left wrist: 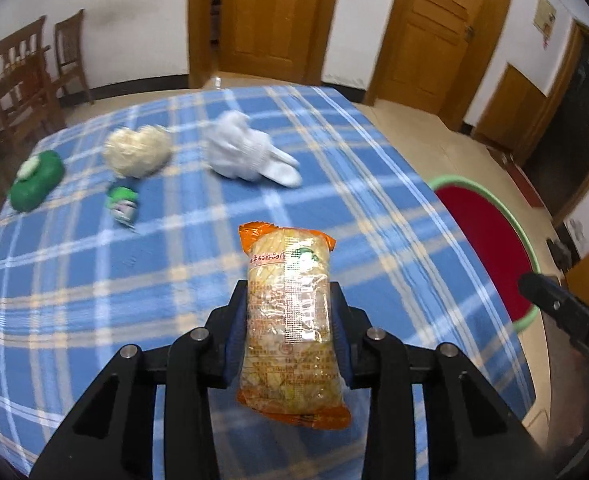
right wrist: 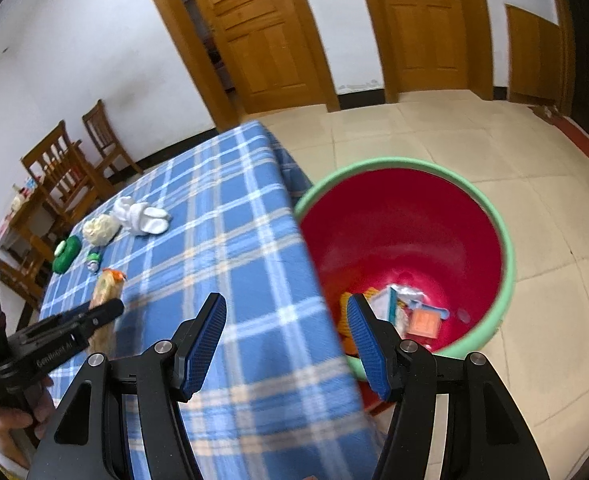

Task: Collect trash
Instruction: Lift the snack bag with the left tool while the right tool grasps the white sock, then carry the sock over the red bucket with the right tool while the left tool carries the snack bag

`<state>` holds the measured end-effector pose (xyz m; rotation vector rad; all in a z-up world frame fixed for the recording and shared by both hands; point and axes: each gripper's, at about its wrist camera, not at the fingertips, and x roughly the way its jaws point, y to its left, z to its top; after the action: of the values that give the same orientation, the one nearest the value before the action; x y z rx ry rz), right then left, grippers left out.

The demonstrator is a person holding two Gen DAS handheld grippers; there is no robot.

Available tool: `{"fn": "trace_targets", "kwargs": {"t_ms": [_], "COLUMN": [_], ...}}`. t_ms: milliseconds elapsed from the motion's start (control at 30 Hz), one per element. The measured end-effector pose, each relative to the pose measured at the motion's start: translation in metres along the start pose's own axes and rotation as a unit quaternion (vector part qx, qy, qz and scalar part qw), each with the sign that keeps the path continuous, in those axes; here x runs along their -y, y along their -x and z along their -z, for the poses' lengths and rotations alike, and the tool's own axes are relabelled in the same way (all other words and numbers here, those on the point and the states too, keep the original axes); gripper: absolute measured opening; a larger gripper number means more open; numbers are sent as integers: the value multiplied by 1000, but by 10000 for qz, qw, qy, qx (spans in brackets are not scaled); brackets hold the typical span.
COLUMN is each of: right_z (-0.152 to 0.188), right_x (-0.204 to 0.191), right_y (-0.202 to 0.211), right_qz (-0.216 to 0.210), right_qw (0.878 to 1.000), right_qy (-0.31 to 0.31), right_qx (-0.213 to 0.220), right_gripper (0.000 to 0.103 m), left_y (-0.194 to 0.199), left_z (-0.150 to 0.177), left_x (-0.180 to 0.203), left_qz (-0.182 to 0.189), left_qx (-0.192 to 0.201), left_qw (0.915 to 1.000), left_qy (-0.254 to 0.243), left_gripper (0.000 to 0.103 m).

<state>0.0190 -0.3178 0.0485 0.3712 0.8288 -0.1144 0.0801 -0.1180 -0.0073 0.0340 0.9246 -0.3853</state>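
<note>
My left gripper (left wrist: 288, 286) is shut on an orange-edged clear snack packet (left wrist: 290, 320), gripped across its middle and lifted above the blue plaid tablecloth (left wrist: 94, 280). In the right wrist view the same packet (right wrist: 108, 284) shows at the far left in the left gripper (right wrist: 106, 312). My right gripper (right wrist: 286, 302) is open with nothing between its blue pads, hanging over the table's right edge beside a red bin with a green rim (right wrist: 506, 280). Several wrappers (right wrist: 414, 316) lie at the bin's bottom. Only the right gripper's tip (left wrist: 554, 304) shows in the left view.
On the far left of the table lie a white glove (left wrist: 250, 152), a cream fluffy ball (left wrist: 138, 152), a green case (left wrist: 36, 186) and a small green-white bottle (left wrist: 123, 204). Wooden chairs (left wrist: 22, 80) stand beyond the table. Tiled floor surrounds the bin.
</note>
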Motion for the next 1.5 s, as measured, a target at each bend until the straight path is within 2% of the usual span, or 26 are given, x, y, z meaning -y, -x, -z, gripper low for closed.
{"fn": "trace_targets", "kwargs": {"t_ms": [433,633,800,1033,1367,1400,1433,1500], "right_z": [-34,-44,-56,-67,-71,-70,-70,-69], "right_x": [-66,-96,-121,-155,-177,-179,-179,-179], "right_y": [-39,-64,-91,-130,-175,-177,-178,-180], "right_qz": [-305,-402,-648,-648,-631,-648,-641,-615], "right_qw": [9982,9959,9933,9905,9865,9859,9855,9847], "right_qy": [425,648,732,988,1283,1325,1363,1454], "right_qx": [-300,-477,-610,-702,-796,-790,-778,-741], "right_gripper": [65,65,65,65,64,62,51,37], "left_y": [9,2,-9,-17,-20,-21,-22,-24], "left_z": [-33,-43,-46,-44,-44,-44,-44,-44], "left_x": [-78,-107,-129,-152,-168,-168,-168,-169], "left_qz": [-369,-504,-528,-664,-713,-713,-713,-704], "left_qx": [428,526,505,545,621,614,600,574], "left_qw": [9964,9934,9910,9872,9846,9846,9846,9847], "left_qy": [625,882,1125,1346,1472,1474,1477,1488], "left_gripper": [38,38,38,38,38,38,38,38]}}
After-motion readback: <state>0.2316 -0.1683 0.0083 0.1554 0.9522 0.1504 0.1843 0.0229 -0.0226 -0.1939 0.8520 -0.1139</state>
